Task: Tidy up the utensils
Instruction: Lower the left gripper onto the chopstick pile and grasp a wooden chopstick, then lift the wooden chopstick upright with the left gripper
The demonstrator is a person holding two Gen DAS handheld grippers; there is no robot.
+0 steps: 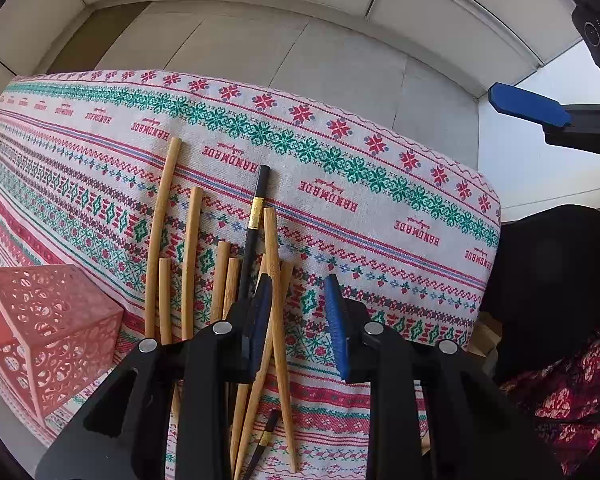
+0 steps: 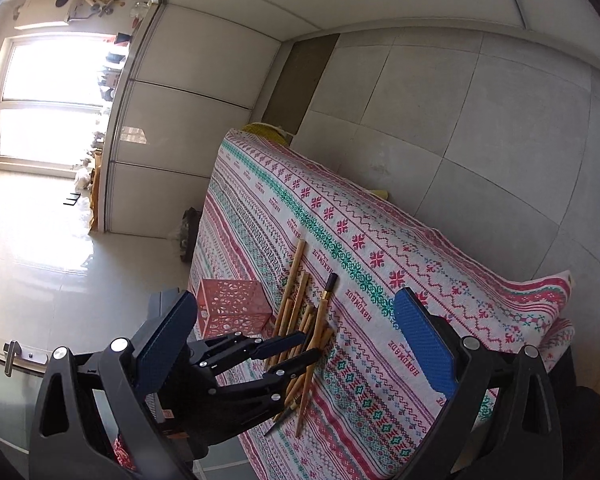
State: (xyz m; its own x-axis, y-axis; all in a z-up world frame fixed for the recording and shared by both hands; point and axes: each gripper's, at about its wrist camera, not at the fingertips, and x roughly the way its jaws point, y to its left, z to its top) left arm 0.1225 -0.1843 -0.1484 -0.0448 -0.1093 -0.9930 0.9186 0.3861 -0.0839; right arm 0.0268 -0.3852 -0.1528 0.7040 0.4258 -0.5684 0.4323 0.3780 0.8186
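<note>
Chopsticks [image 1: 274, 280] between open hand-held gripper [image 1: 300, 312] fingers

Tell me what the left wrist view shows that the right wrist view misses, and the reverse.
Only the left wrist view shows the second black chopstick lying low between the open jaws of the left gripper. Only the right wrist view shows the bright window and the glossy floor. Both show the wooden chopsticks, the gold-banded black chopstick, the pink perforated holder and the patterned tablecloth.

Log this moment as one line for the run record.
task: organize utensils | left gripper: open over wooden chopsticks | right gripper: open, raised, empty | pink holder: beside pile | black chopstick: in pile
</note>
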